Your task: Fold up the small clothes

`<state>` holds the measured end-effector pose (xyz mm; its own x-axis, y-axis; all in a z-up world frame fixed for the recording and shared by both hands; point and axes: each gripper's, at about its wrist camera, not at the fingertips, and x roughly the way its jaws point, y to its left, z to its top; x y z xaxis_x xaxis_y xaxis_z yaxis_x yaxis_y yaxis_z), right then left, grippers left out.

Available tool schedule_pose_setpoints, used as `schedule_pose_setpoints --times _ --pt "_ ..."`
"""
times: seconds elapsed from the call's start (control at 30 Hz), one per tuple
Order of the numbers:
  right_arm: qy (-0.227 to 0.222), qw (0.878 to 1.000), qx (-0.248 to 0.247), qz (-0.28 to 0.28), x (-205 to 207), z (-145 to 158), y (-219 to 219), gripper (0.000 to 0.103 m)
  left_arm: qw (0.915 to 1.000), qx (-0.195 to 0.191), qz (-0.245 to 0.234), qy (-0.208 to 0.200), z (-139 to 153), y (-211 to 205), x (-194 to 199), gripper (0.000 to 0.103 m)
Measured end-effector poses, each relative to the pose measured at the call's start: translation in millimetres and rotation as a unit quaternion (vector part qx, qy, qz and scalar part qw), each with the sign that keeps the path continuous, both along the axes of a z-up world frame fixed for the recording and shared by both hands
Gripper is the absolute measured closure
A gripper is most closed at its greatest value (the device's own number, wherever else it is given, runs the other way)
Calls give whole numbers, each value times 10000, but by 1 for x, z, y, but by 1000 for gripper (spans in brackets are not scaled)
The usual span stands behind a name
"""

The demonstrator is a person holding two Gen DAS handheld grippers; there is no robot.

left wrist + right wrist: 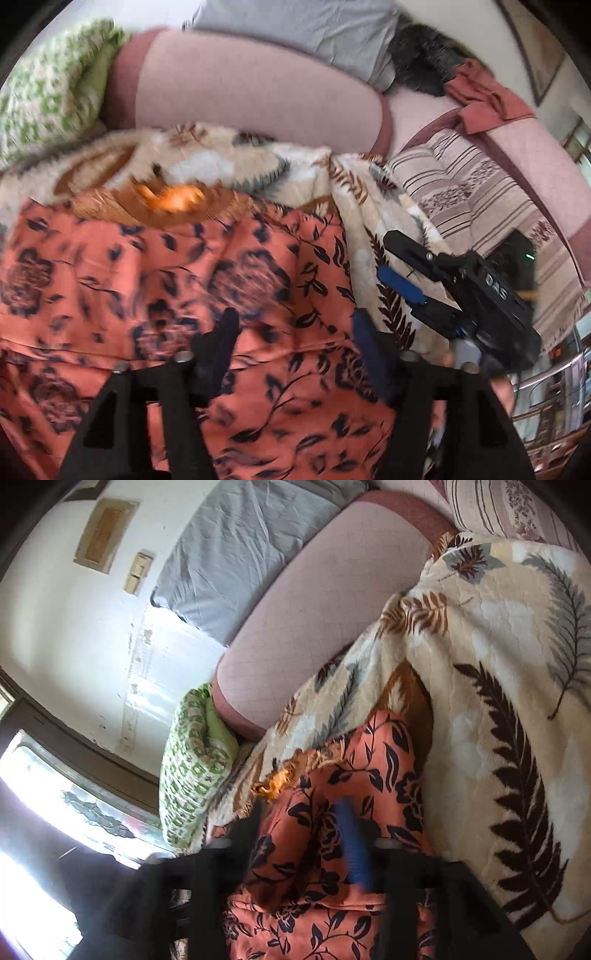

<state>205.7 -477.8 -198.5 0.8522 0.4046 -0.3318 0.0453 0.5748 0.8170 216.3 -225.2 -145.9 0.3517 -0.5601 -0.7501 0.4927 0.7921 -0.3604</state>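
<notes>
Coral floral garment [177, 295], printed with dark leaves and roses, lies spread on a cream fern-patterned blanket [369, 199] covering a pink sofa [240, 88]. Left gripper [293, 332] hovers above the cloth, jaws released and parted. Right gripper [303, 830] has its jaws set apart either side of a raised fold of the garment; motion blur prevents telling whether they grasp it. A green patterned pillow [48, 85] sits at the sofa's end.

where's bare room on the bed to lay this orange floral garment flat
Free: the pink mattress, bordered by the green pillow, grey pillow and leaf blanket. Crowded: the rumpled blanket around the garment.
</notes>
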Motion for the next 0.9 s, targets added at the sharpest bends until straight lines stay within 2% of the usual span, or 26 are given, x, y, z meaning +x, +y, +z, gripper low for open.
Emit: schedule_pose_setpoints --times 0.1,0.17,0.23,0.33,0.4,0.47,0.5,0.6,0.67,0.73,0.8,0.83,0.9 --pt "-177 9996 -213 -20 -2 7 10 26 9987 146 54 -490 19 34 -7 31" --pt "-219 9979 -603 17 -3 14 22 26 9948 379 409 -851 20 63 -4 31" --pt "-397 9939 -1011 182 -5 22 41 26 9900 557 896 -939 12 89 3 31" --pt "-911 9868 -966 931 -8 34 74 27 9764 622 1934 -741 -10 137 29 31" --pt "-1113 9765 -1079 1500 -6 36 108 27 9685 524 2346 -650 -22 159 39 31" --pt "-967 9734 -967 1838 2 26 130 28 9598 628 2693 -487 -39 169 52 31" --pt "-764 9735 -716 2031 11 14 141 30 9562 633 2828 -410 -47 173 58 31" --pt "-386 9732 -576 2191 26 -7 160 40 9475 764 3102 -157 -72 183 73 31" --pt "-64 9738 -940 2068 34 -17 165 54 9428 1019 3173 55 -89 186 81 31" --pt "115 9797 -1179 1614 35 -20 151 61 9426 1070 3164 20 -92 186 80 31" --pt "208 9883 -1242 862 30 -19 123 62 9433 1278 3065 -39 -91 182 80 31" --pt "284 9904 -1316 302 24 -18 103 62 9430 1337 3047 -58 -90 182 79 31" --pt "637 9831 -1577 -673 13 -21 72 62 9420 1389 3054 -51 -92 182 78 31"
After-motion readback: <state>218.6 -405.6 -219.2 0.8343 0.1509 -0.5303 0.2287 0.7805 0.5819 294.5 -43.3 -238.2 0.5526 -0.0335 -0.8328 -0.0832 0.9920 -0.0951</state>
